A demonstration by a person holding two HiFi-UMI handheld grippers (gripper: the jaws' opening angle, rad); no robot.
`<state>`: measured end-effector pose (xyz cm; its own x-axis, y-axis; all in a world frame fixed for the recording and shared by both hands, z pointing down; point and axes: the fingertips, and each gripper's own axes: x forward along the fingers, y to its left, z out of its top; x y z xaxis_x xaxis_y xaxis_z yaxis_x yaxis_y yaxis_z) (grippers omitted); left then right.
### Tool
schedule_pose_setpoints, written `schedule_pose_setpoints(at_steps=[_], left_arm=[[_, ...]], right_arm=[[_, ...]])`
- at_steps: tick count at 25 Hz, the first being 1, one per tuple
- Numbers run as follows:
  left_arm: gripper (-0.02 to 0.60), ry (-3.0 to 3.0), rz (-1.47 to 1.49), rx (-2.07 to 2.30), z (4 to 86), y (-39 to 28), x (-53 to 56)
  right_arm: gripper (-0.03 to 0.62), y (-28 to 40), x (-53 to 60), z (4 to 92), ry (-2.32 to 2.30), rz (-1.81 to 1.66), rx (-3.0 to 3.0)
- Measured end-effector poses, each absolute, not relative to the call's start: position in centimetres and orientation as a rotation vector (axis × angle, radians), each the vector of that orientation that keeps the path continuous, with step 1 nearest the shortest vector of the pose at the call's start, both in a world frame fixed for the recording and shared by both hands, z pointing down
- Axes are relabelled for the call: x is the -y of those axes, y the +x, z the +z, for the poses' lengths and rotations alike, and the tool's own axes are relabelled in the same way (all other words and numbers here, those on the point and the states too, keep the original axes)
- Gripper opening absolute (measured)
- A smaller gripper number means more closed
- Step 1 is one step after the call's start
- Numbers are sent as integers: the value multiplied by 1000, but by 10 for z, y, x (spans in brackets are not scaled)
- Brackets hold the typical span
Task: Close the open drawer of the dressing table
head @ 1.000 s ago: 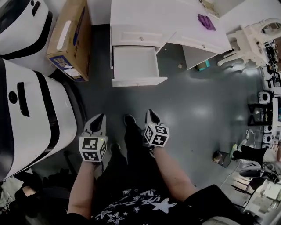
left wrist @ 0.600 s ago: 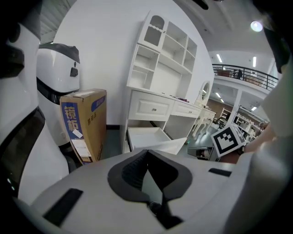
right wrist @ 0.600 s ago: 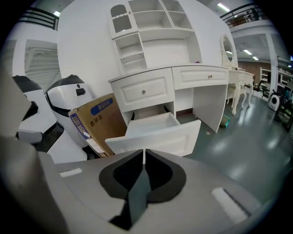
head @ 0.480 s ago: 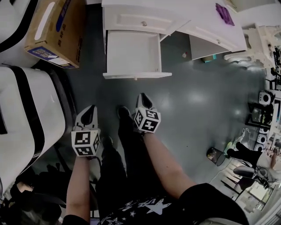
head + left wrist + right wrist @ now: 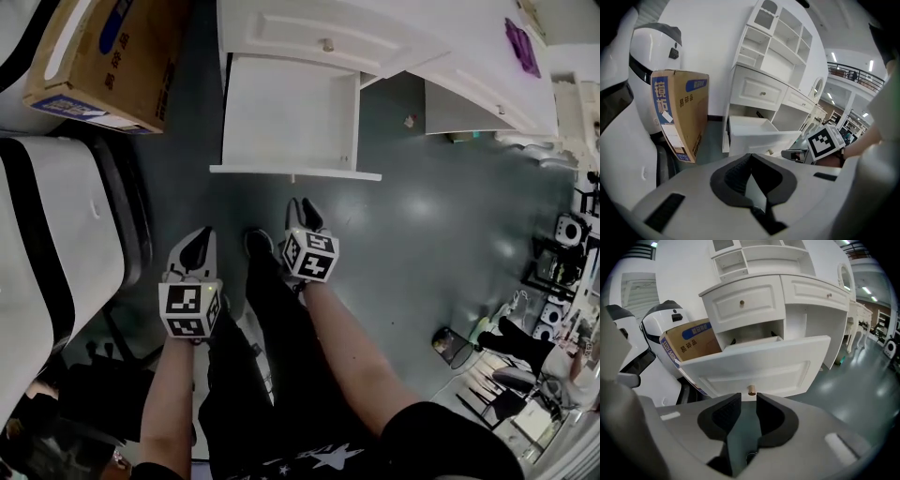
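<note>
- Head view: A person stands on the grey floor (image 5: 422, 216) facing a white dressing table (image 5: 403, 28), whose lower drawer (image 5: 291, 112) is pulled fully out, its inside bare and its front panel nearest the person. The left claw (image 5: 201, 236) and right claw (image 5: 302, 208) are both held low in front of the body. The right one is near the drawer front and the left one sits further back. A cardboard box (image 5: 103, 56) stands to the left of the table.
- Left gripper view: The left claw (image 5: 750, 157) is closed, tips together with nothing between them. Beyond it the open drawer (image 5: 761, 136) juts from the table, with the cardboard box (image 5: 679, 112) on its left.
- Right gripper view: The right claw (image 5: 749, 401) has just been opening and its jaws stand apart with nothing between them. It points at the drawer's front panel (image 5: 759, 366), whose small round knob (image 5: 751, 390) sits just ahead of the gap, untouched. The upper drawer (image 5: 743, 303) above is shut.
</note>
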<state>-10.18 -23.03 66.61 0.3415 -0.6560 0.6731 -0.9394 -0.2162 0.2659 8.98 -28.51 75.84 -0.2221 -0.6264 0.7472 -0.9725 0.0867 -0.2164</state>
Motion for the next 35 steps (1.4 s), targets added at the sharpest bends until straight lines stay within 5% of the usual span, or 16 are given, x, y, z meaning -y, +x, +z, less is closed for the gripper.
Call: schedule_pose_setpoints(at_steps=[35], left_arm=[[9, 1913, 652, 1363, 703, -75, 310]], right_arm=[[77, 77, 398, 821, 1419, 913, 1850]])
